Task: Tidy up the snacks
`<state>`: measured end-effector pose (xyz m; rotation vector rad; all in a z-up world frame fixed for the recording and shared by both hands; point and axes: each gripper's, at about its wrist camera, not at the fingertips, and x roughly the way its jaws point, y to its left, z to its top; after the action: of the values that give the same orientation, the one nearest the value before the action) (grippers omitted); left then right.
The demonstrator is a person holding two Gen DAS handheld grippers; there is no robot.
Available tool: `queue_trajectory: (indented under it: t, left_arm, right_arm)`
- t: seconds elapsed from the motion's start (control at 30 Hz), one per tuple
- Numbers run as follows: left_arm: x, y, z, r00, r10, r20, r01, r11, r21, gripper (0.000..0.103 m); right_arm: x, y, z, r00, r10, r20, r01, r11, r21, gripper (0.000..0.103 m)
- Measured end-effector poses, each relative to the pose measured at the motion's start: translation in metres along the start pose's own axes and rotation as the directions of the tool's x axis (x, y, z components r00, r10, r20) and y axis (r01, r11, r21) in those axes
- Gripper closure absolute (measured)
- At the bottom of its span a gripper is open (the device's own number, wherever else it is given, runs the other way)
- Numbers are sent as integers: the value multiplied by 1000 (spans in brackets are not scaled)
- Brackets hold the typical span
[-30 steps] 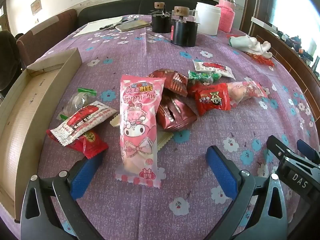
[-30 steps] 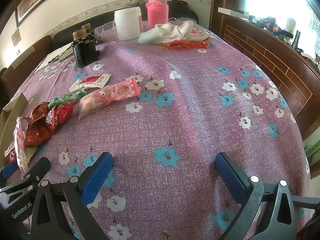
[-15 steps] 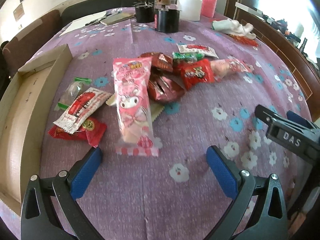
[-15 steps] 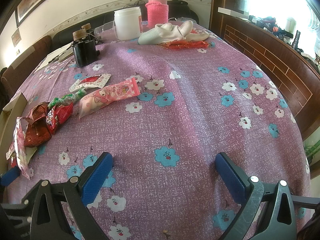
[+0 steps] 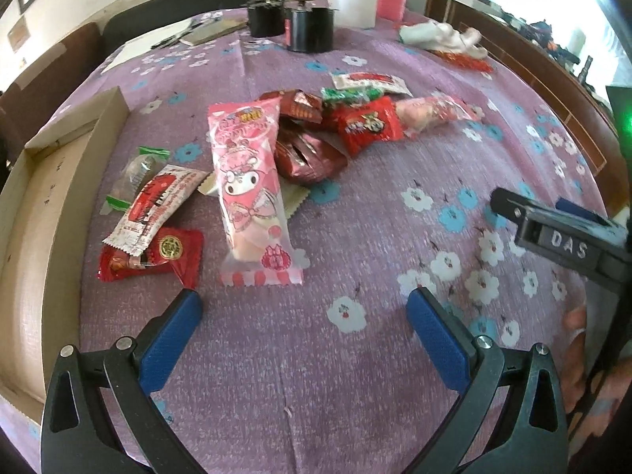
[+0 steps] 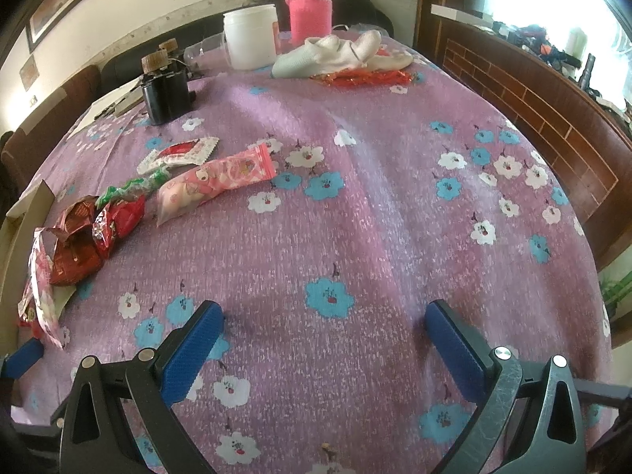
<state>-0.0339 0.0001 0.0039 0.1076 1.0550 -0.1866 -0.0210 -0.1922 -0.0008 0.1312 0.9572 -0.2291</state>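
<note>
Only the left view shows the cardboard box [image 5: 47, 213] beside the snacks [image 5: 252, 181] heaped mid-worktop [image 5: 355, 355], while both the left hand-held gripper [image 5: 304, 308] and right hand-held gripper [image 6: 324, 320] hang wide open, empty, near jars [image 6: 166, 91] and cloth [image 6: 339, 55].

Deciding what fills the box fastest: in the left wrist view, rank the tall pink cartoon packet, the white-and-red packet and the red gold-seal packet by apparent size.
1. Tall pink cartoon packet
2. White-and-red packet
3. Red gold-seal packet, though partly hidden beneath the second, so this order is unsure.
</note>
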Motion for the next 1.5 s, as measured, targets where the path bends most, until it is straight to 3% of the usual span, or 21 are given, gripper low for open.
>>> queue_trajectory:
  t: [0.2,0.3,0.4,0.47,0.6,0.73,0.87,0.97,1.0,1.13,1.17,1.3,1.37,1.5]
  left_arm:
    - [-6,2,-11,998,-42,47,40,999,30,0]
    - [-21,7,-16,991,-117,66,116,993,4,0]
    - [-49,12,-21,979,-132,153,132,991,5,0]
    - [-77,16,-27,961,-116,249,117,993,12,0]
    - [-134,39,-41,895,-76,439,107,993,-44,0]
    - [-171,64,-48,832,20,554,61,990,-126,0]
    - [-187,87,-53,792,90,604,36,980,-194,0]
    - [-192,100,-57,770,145,621,12,970,-241,0]
    - [-194,104,-59,751,178,635,-7,965,-263,0]
    - [-203,108,-67,666,330,668,-149,938,-314,0]
    - [-204,110,-67,658,339,672,-165,936,-310,0]
    - [-203,136,-65,675,345,652,-167,932,-321,0]
    - [-203,160,-69,679,374,632,-165,917,-364,0]
    - [-199,209,-76,707,396,585,-132,888,-440,0]
  right_arm:
    - [0,3,0,1000,-3,-10,4,1000,6,0]
    - [0,3,1,1000,-5,-17,5,1000,8,0]
    - [1,3,2,1000,-6,-19,7,1000,5,0]
    - [1,4,3,1000,-10,-21,10,1000,7,0]
    - [0,6,1,999,-17,-37,18,1000,12,0]
    - [-11,15,-4,1000,-28,-12,27,1000,-10,2]
    - [-49,34,-12,989,8,145,-1,999,-50,2]
    - [-78,52,-18,957,39,286,-5,993,-118,1]
    - [-86,62,-21,943,58,327,-6,987,-159,1]
    - [-89,90,-22,944,142,297,-64,964,-256,1]
    - [-89,97,-24,944,170,282,-92,958,-270,1]
    - [-88,124,-27,947,241,213,-168,935,-313,1]
    - [-85,136,-25,945,278,174,-214,923,-319,3]
    - [-89,156,-28,914,397,90,-351,881,-319,11]
